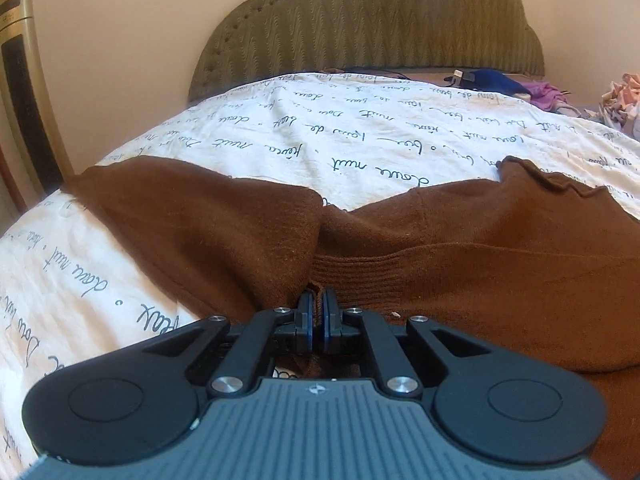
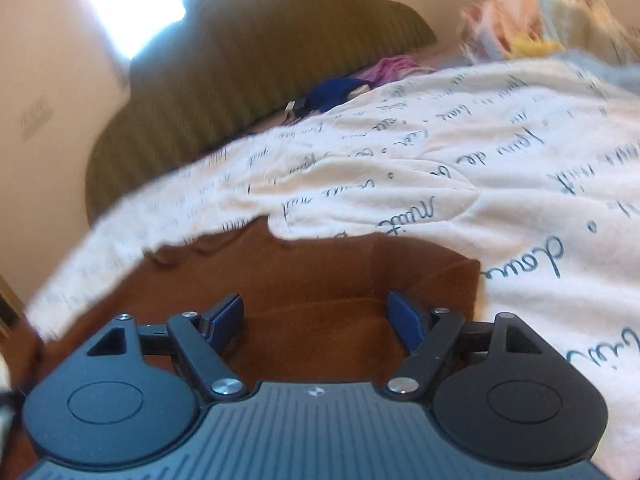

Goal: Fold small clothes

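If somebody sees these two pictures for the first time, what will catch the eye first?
First the brown knitted garment, spread on the white bedspread with handwriting print. Next the left gripper, jaws pinched on a ribbed edge of that garment, while the right gripper hangs above it with jaws wide and nothing between them. Behind stands the olive headboard.

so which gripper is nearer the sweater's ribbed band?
Left. The left gripper is shut on the sweater right at the ribbed band; the right gripper hovers open over plain knit.
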### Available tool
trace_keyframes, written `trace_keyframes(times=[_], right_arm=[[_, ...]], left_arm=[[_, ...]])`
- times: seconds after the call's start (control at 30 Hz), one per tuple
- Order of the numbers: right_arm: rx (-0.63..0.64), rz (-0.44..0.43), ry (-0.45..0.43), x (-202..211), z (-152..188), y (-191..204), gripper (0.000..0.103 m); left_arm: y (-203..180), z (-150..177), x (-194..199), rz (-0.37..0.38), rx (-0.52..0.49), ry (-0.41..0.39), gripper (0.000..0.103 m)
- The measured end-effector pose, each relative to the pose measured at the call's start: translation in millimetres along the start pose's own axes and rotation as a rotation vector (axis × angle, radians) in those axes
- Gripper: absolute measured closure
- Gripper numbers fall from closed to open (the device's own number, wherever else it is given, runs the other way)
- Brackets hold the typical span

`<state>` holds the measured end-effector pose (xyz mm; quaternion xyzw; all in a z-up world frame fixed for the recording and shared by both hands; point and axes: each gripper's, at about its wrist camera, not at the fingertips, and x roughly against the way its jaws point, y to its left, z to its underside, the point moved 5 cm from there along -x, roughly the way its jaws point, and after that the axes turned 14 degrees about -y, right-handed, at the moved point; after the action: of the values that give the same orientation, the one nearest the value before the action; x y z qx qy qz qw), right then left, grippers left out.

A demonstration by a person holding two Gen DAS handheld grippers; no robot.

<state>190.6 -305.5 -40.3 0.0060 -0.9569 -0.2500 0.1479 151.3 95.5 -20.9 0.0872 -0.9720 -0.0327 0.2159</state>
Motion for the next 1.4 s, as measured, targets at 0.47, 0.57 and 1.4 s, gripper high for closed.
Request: trace_keyframes(times=[0.47,0.57,1.4], right_arm=[[-0.041,-0.025,-0.015,5,-3,1,0.024],[-0.049,-0.026,-0.019,6,-3,1,0.024],[-0.101,-0.051,-0.029,5,-3,-4,0.021]], left_arm=[[251,-43,-39,-0.174,0.838,-0.161,0.026],[293,-34,-82,-0.152,1.0,-0.086,0.027],[82,-140,-13,-0.023,0.071,-0.418,0.101]])
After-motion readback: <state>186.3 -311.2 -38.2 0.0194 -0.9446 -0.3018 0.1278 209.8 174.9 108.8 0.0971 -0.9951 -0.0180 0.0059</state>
